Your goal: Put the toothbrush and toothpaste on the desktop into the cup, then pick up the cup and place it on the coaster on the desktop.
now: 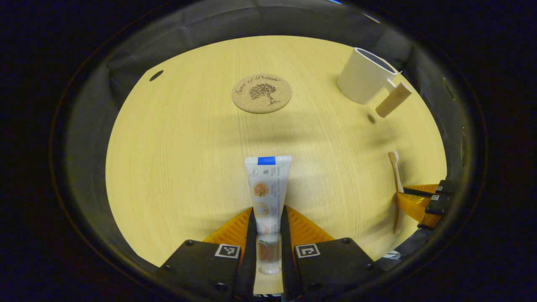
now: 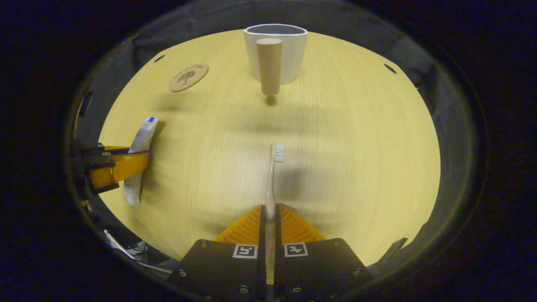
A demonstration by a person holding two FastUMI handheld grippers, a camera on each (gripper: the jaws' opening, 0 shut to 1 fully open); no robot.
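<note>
The left gripper (image 1: 268, 235) clamps the toothpaste tube (image 1: 268, 188) at lower centre, held level. The right gripper (image 2: 270, 226) pinches the toothbrush (image 2: 272, 180), pointing at the cup (image 2: 289, 50) at top centre.

Surface (image 1: 176, 167) is showing pale yellow wood grain. Toothpaste (image 1: 267, 188) is showing a white tube with a blue band at its far end and orange fruit prints. Coaster (image 1: 261, 93) is showing tan cork with a dark tree print. Cup (image 1: 361, 75) is showing white, with a light wooden handle. Toothbrush (image 2: 271, 180) is showing a beige handle and white bristles.
</note>
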